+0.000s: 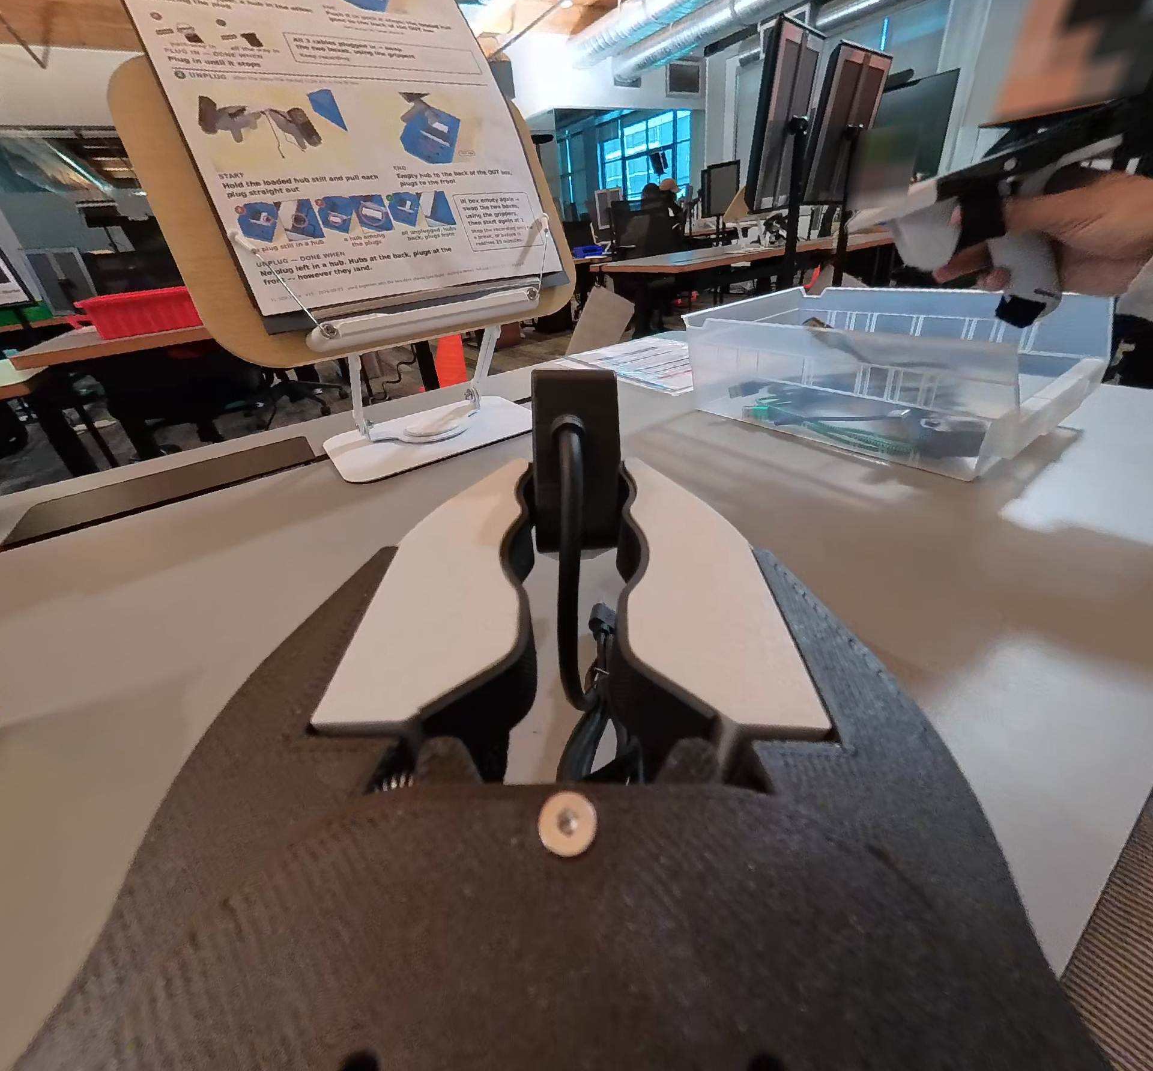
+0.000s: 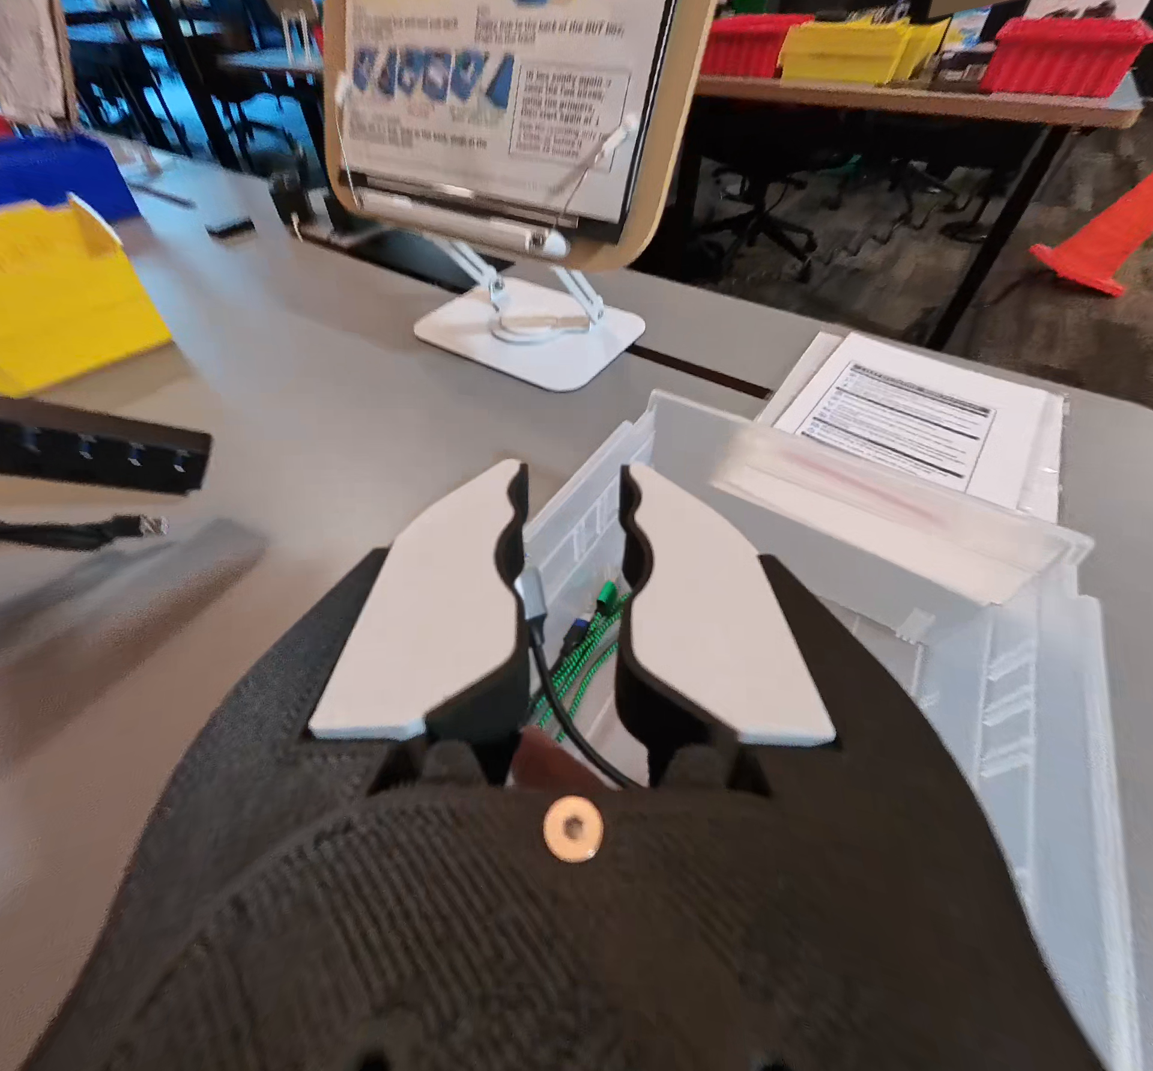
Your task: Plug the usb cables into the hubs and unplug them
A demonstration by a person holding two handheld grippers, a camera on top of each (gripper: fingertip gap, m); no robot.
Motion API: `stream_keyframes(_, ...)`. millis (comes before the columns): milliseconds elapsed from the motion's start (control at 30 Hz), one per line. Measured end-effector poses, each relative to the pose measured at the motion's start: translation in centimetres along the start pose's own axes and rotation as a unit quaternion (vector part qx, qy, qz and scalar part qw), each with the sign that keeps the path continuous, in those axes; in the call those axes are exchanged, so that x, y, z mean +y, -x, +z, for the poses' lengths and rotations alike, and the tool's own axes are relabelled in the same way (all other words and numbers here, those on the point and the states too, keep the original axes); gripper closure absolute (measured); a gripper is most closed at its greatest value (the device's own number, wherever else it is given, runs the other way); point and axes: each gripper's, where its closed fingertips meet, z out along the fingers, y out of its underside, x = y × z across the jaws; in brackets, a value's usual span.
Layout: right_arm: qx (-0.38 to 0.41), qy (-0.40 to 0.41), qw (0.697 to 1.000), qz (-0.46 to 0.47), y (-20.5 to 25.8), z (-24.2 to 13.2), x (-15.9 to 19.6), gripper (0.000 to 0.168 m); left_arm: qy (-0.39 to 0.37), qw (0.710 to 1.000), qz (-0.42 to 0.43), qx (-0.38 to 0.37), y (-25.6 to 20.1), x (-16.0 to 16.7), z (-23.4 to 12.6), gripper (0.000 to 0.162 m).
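Observation:
In the left wrist view my left gripper [image 1: 574, 482] is shut on a black USB hub [image 1: 574, 404], which stands end-on between the fingertips above the table. The hub's black cable [image 1: 569, 592] loops back between the fingers. In the right wrist view the same hub [image 2: 106, 454] shows at the far left, blurred, with its cable plug [image 2: 145, 524] hanging below. My right gripper [image 2: 574, 479] is open and empty over a clear plastic bin [image 2: 936, 635]. A grey USB plug [image 2: 530, 595] and green braided cables [image 2: 599, 620] lie in the bin below its fingers. The right gripper, held by a hand, also shows in the left wrist view [image 1: 973, 230].
A document stand with an instruction sheet [image 1: 349, 167] stands at the back of the grey table and also shows in the right wrist view [image 2: 499, 105]. A yellow bin [image 2: 62, 292] and a blue bin [image 2: 56, 173] sit at the left. Sleeved papers [image 2: 904, 423] lie behind the clear bin [image 1: 842, 354]. One gripper's finger ends stand about 40 centimetres off the other's.

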Motion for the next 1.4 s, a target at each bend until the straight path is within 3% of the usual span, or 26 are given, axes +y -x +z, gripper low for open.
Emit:
stream_keyframes(33, 0.002, -0.013, 1.0, 0.011, 0.0, -0.6, -0.8, 0.14, 0.0, 1.0, -0.001, 0.0, 0.0, 0.0, 0.0, 0.139)
stream_keyframes(200, -0.034, -0.067, 0.996, 0.051, 3.4, -3.0, -5.0, 0.132, -0.001, 1.0, -0.006, 0.006, -0.4, -0.1, 0.0, 0.139)
stream_keyframes(433, -0.171, -0.067, 0.983, -0.005, 15.6, -1.7, -7.4, 0.125, -0.022, 0.996, -0.073, 0.038, -1.0, -1.2, -0.1, 0.14)
stream_keyframes(600, -0.285, -0.007, 0.952, -0.113, 25.7, 0.7, -3.9, 0.12, -0.038, 0.977, -0.145, 0.149, -2.8, -2.5, -0.5, 0.139)
stream_keyframes(767, -0.38, 0.1, 0.908, -0.149, 31.7, 1.7, 2.1, 0.115, -0.026, 0.93, -0.178, 0.322, -6.9, -3.9, -2.2, 0.139)
stream_keyframes(833, -0.423, 0.133, 0.885, -0.145, 33.4, 1.2, 3.7, 0.119, -0.017, 0.917, -0.166, 0.363, -8.3, -4.0, -2.8, 0.139)
stream_keyframes(900, -0.468, 0.175, 0.854, -0.142, 34.9, 0.1, 5.3, 0.137, -0.013, 0.909, -0.163, 0.384, -9.2, -4.2, -3.2, 0.139)
stream_keyframes(1000, -0.483, 0.186, 0.844, -0.141, 35.6, -0.3, 5.7, 0.144, -0.031, 0.909, -0.17, 0.38, -9.1, -4.6, -3.2, 0.138)
stream_keyframes(1133, -0.479, 0.121, 0.865, -0.08, 34.4, 0.1, 2.5, 0.143, -0.073, 0.911, -0.201, 0.354, -7.5, -6.1, -3.0, 0.092)
stream_keyframes(1167, -0.477, 0.097, 0.872, -0.057, 33.5, 0.1, 1.2, 0.143, -0.071, 0.913, -0.196, 0.35, -7.3, -6.0, -2.9, 0.087)
stream_keyframes(1300, -0.447, -0.028, 0.894, 0.026, 27.8, -1.3, -4.9, 0.143, -0.055, 0.923, -0.189, 0.33, -6.9, -4.7, -2.3, 0.085)
stream_keyframes(1400, -0.377, -0.092, 0.921, 0.035, 22.2, -2.9, -8.1, 0.144, -0.047, 0.923, -0.208, 0.32, -6.8, -3.7, -1.9, 0.09)
